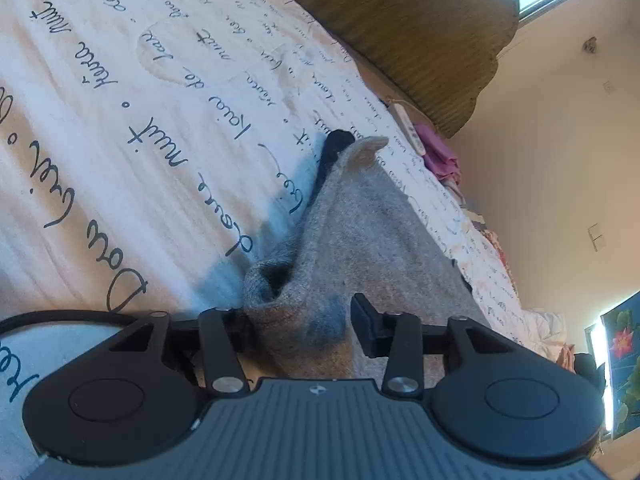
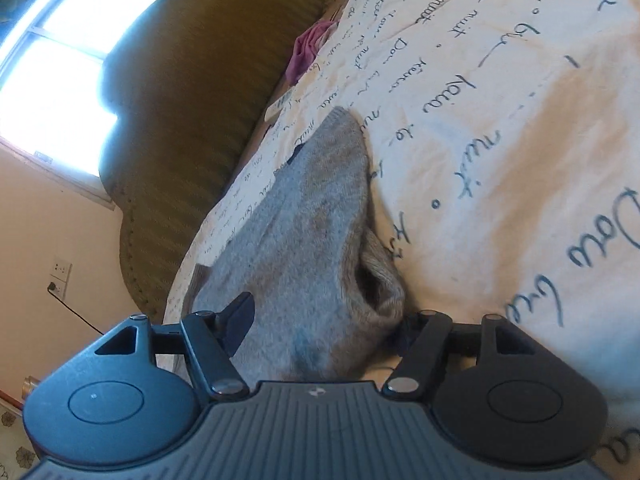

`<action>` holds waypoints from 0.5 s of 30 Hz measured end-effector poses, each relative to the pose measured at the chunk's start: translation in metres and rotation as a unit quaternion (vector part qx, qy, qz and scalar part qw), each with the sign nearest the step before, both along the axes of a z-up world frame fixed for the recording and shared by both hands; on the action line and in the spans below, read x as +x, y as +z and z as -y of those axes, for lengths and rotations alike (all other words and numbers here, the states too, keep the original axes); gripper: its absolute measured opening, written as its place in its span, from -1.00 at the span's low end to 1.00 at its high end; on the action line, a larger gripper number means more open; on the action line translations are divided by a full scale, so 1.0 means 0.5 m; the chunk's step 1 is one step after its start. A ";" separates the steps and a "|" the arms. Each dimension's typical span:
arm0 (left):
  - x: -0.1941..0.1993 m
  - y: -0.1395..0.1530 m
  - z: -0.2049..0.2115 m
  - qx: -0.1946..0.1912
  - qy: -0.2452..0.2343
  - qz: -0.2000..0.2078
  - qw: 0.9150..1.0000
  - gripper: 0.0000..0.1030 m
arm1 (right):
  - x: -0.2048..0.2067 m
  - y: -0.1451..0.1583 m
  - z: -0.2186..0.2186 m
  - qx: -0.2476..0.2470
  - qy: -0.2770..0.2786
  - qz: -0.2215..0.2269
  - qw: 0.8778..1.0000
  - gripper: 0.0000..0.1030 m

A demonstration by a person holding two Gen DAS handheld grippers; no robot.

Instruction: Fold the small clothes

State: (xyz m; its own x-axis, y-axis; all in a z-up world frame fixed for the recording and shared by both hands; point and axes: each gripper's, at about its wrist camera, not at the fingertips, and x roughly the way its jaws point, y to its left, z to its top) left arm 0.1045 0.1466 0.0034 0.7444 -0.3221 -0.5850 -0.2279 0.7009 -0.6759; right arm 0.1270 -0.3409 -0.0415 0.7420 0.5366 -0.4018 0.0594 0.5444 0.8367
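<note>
sock: grey sock [image 1: 360, 232] on bed [image 1: 120, 100], long axis 6-to-12 from both cameras | left hand-held gripper [image 1: 304, 328]: part-open, cuff between jaws, grip unclear | right hand-held gripper [image 2: 324, 324]: likewise | nearer: neither | next: fold toward 12

- A grey knitted sock [image 1: 360, 232] lies stretched out on the bed [image 1: 120, 120], on a white cover printed with dark handwriting.
- Its ribbed cuff [image 1: 272, 284] is at the near end, gaping open with a dark hollow inside; the cuff rim [image 2: 384, 284] is slightly rolled.
- The far end narrows to a tip [image 1: 372, 144] that curls up off the cover.
- The sock's body [image 2: 312, 208] looks soft and fuzzy, with a faint darker patch in the middle.
- It runs lengthwise toward the bed's head end, near one side edge of the bed.
- A small black piece of cloth [image 1: 332, 152] lies beside the tip, partly hidden by it.
</note>
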 end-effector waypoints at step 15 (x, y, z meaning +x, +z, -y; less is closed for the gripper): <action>-0.041 0.114 -0.018 0.009 -0.045 0.049 0.998 -0.93 | -0.004 0.099 -0.026 -0.035 0.027 0.060 0.997 -0.92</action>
State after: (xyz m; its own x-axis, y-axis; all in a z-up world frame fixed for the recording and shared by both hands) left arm 0.0842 0.1557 0.0602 0.7676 -0.3795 -0.5166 -0.0967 0.7281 -0.6786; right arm 0.1247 -0.3281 0.0080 0.7576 0.5512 -0.3497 -0.0703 0.6015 0.7958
